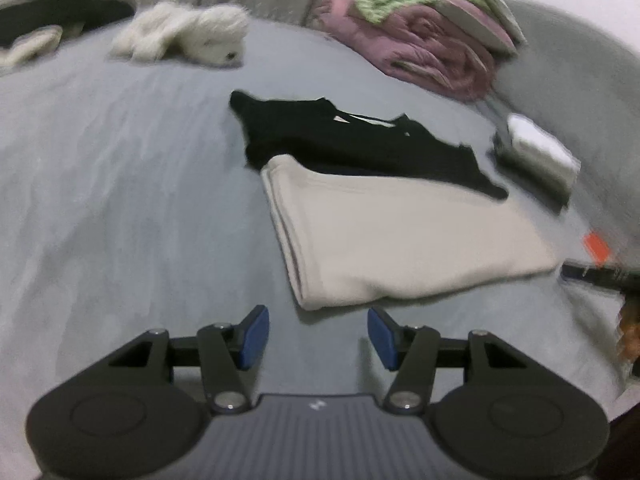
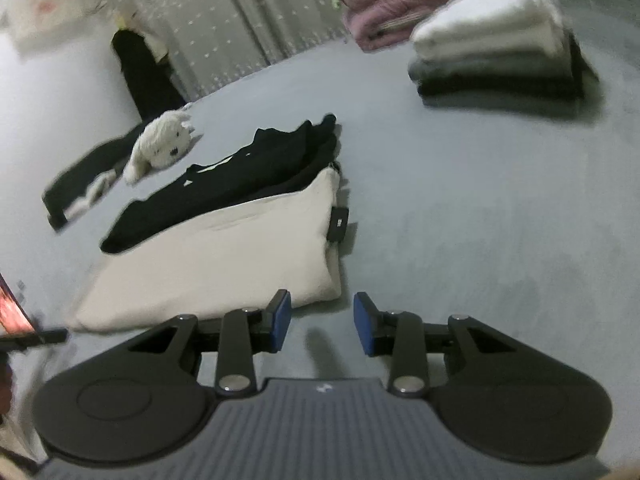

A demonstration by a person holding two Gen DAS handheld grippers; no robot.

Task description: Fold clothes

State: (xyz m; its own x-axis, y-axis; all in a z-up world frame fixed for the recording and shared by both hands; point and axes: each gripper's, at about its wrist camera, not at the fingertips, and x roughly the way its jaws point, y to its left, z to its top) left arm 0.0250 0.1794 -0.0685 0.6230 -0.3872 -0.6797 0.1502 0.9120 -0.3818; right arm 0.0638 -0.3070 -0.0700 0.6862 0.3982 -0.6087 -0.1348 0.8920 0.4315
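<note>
1. Left wrist view: the left gripper (image 1: 318, 334) hangs over the grey bed sheet (image 1: 120, 200) with its blue pads well apart and nothing between them.
2. Just beyond its fingertips lies the folded cream garment (image 1: 400, 232), flat on the sheet, its near corner closest to the gripper.
3. A black garment (image 1: 352, 144) lies on the far side of the cream garment, partly tucked under its far edge.
4. Farther off than the cream garment sit a white plush toy (image 1: 188, 36) to the left and a pink bundle (image 1: 424, 48) to the right.
5. Right wrist view: the right gripper (image 2: 322, 326) holds nothing, its pads parted by a moderate gap over bare sheet.
6. The cream garment (image 2: 224, 256) lies just left of and beyond its left pad, not touching it.
7. A stack of folded clothes (image 2: 492, 52) stands well apart from the cream garment, far right.
</note>
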